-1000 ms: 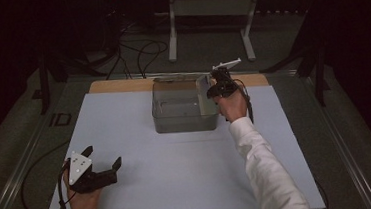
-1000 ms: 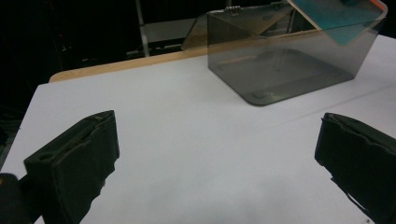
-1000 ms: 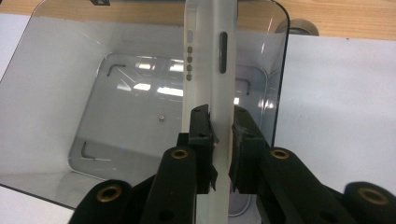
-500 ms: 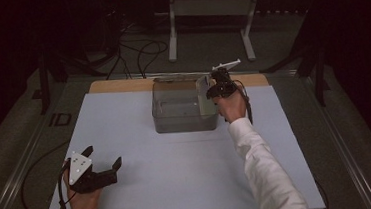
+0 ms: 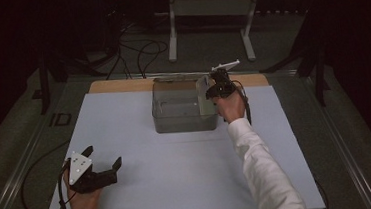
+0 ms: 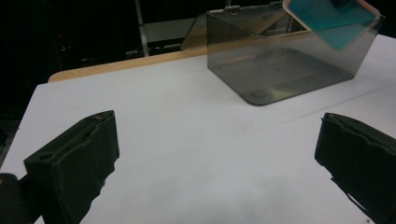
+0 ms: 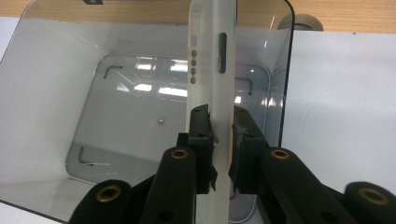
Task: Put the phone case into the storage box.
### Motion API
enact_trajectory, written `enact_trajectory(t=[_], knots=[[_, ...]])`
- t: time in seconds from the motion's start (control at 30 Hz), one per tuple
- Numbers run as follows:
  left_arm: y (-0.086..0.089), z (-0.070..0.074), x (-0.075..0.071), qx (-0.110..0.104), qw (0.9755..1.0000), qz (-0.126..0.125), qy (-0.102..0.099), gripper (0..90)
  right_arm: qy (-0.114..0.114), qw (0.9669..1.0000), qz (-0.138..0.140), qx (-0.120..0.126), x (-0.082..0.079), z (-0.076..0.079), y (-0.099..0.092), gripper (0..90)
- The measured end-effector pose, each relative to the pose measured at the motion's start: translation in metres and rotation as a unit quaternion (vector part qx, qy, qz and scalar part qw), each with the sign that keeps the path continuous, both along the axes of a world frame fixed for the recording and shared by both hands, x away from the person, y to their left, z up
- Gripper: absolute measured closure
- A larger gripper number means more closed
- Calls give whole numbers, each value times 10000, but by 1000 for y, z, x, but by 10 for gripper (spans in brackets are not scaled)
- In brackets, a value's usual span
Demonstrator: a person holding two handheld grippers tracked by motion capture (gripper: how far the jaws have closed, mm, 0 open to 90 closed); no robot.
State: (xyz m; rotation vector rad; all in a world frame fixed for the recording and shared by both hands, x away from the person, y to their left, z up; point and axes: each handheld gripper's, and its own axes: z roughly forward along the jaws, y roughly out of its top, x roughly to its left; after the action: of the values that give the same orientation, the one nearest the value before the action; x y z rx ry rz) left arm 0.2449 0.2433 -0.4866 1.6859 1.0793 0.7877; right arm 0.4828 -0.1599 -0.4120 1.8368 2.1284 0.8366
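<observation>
1. The right tool (image 7: 221,140) clamps a phone (image 7: 211,70) edgewise above the clear bin (image 5: 185,122), centre frame.
2. Tilting could knock its rim.
3. The left tool (image 5: 102,166) rests open, lower left.

A white sheet (image 5: 178,170) covers the wooden tabletop (image 5: 117,86); behind stands a grey metal frame (image 5: 208,7) (with what look like cables (image 5: 142,52) on the floor).

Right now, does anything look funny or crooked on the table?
Nothing is spilled or broken. The phone sits edge-on between the right gripper jaws, tilted over the clear box. The left gripper rests open on the table.
</observation>
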Motion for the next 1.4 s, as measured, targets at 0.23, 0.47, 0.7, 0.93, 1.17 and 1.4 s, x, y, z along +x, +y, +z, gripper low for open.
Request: enact_trajectory(t=[0.23, 0.47, 0.7, 0.93, 1.17, 1.4], knots=[[0, 0, 0, 3, 10000, 0, -3, 7, 14, 10000, -20, -31, 1, -2, 0, 809], [0, 0, 0, 0, 10000, -2, 0, 7, 10, 10000, -53, -57, 2, -4, -1, 804], [0, 0, 0, -5, 10000, 2, 8, 7, 53, 9999, -75, -119, 3, -7, 0, 804], [0, 0, 0, -6, 10000, -1, 9, 7, 6, 9997, -114, -215, 4, -9, 1, 808], [1, 0, 0, -16, 10000, -3, -3, 7, -47, 9991, -264, -316, 5, -14, 3, 808], [1, 0, 0, -12, 10000, -6, -3, 7, -129, 9980, -377, -491, 5, -20, 6, 808]])
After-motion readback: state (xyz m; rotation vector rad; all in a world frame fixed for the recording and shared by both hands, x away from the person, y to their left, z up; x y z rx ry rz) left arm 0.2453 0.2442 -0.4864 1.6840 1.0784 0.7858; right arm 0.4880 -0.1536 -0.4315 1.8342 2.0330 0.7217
